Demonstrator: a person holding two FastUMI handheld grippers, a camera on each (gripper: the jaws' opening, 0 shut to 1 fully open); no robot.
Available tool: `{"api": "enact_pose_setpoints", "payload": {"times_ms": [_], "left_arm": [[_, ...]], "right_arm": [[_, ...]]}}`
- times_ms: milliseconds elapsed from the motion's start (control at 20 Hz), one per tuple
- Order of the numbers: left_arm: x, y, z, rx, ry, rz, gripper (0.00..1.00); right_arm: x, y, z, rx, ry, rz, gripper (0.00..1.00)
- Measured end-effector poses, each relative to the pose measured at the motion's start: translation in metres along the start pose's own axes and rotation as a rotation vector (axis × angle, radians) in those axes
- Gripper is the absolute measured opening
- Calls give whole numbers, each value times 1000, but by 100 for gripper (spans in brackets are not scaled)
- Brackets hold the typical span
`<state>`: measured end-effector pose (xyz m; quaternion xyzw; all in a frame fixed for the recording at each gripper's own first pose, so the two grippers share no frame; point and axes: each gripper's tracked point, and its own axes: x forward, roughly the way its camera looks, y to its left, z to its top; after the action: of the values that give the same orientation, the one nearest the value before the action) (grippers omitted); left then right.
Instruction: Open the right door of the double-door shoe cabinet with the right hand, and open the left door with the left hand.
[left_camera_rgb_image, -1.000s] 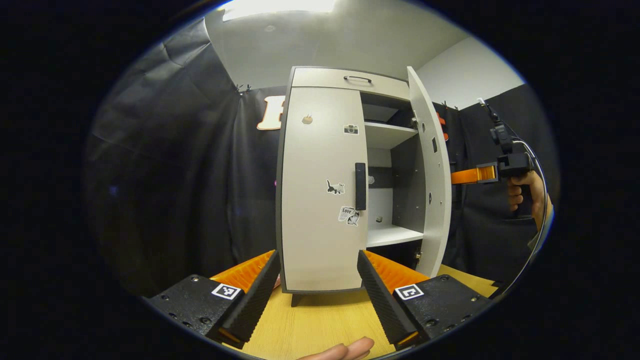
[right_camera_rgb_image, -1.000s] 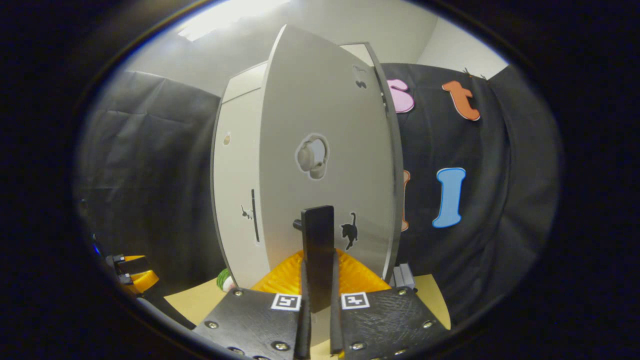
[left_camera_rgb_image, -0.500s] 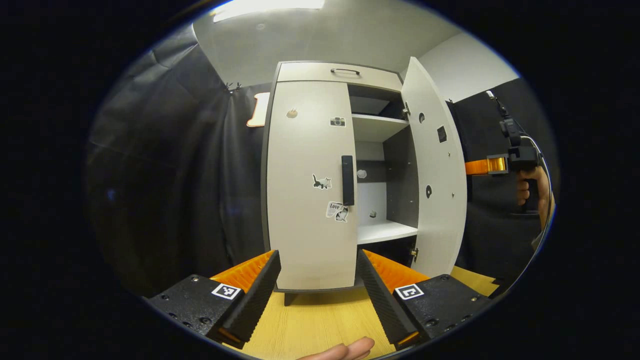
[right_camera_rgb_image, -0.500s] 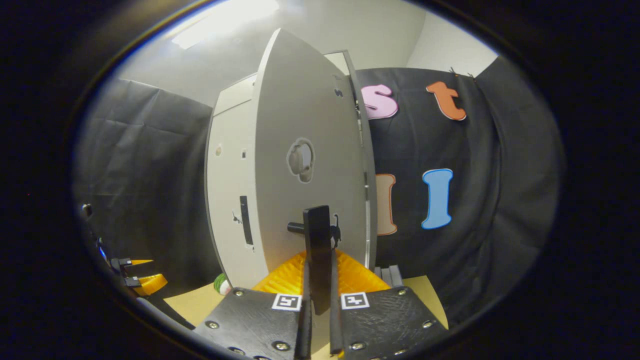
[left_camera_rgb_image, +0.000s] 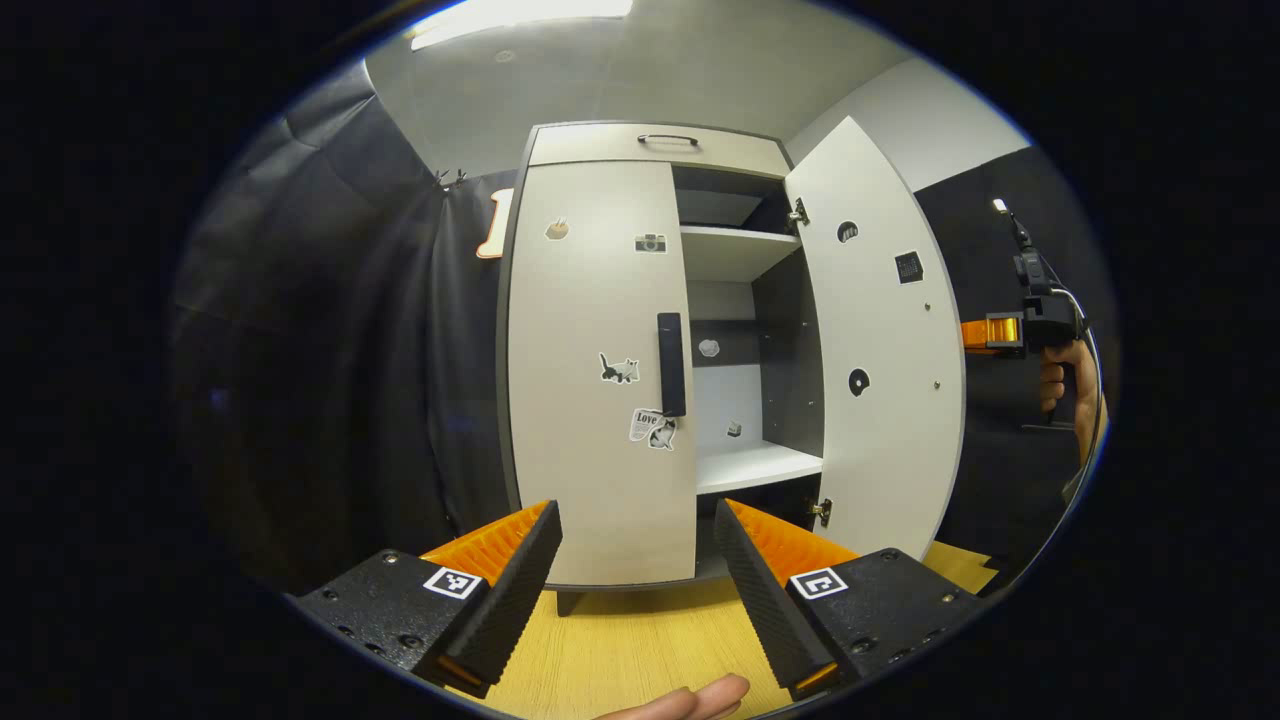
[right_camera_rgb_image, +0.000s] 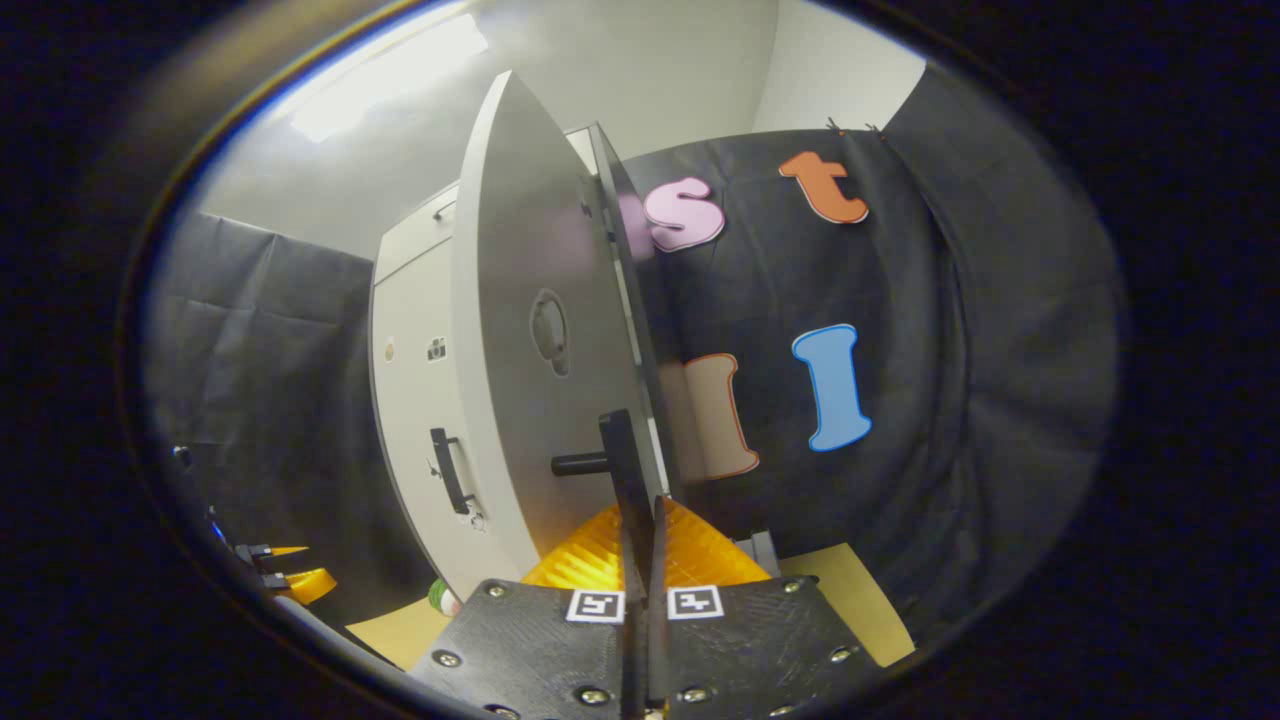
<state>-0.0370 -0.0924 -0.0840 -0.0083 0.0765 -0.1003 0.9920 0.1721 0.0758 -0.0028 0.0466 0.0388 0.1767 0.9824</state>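
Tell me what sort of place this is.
Likely a staged recording booth, not a home: black cloth drapes the walls, a small shoe cabinet stands on a wooden tabletop, and a person's hand holds a gripper.

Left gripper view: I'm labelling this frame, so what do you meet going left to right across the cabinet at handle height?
Closed left door → cat sticker → left door's handle → open interior with white shelf → opened right door → right hand-held gripper → hand holding it.

Right claw (left_camera_rgb_image: 975, 333) tips hidden behind right door (left_camera_rgb_image: 880, 340) (far off).
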Motion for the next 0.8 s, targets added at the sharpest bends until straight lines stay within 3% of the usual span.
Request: {"api": "enact_pose_setpoints", "payload": {"times_ms": [150,400,500,550,600,800], "left_arm": [[3,-5,1,-4,1,-5,96],[13,-9,9,4,-19,-1,96],[24,-7,16,5,-33,13,93],[31,-5,20,-2,-37,22,96],[40,-3,22,-13,-36,30,93],[74,1,35,-77,-39,41,96]], "right_arm": [[-2,-6,2,-56,-13,-20,1],[-4,-13,-5,-43,0,-30,2],[-8,-18,-8,-44,3,-28,14],[-25,-20,-10,-50,-4,-38,19],[-31,-25,-14,-54,-16,-58,19],[-67,-38,-17,-140,-62,-135,100]]}}
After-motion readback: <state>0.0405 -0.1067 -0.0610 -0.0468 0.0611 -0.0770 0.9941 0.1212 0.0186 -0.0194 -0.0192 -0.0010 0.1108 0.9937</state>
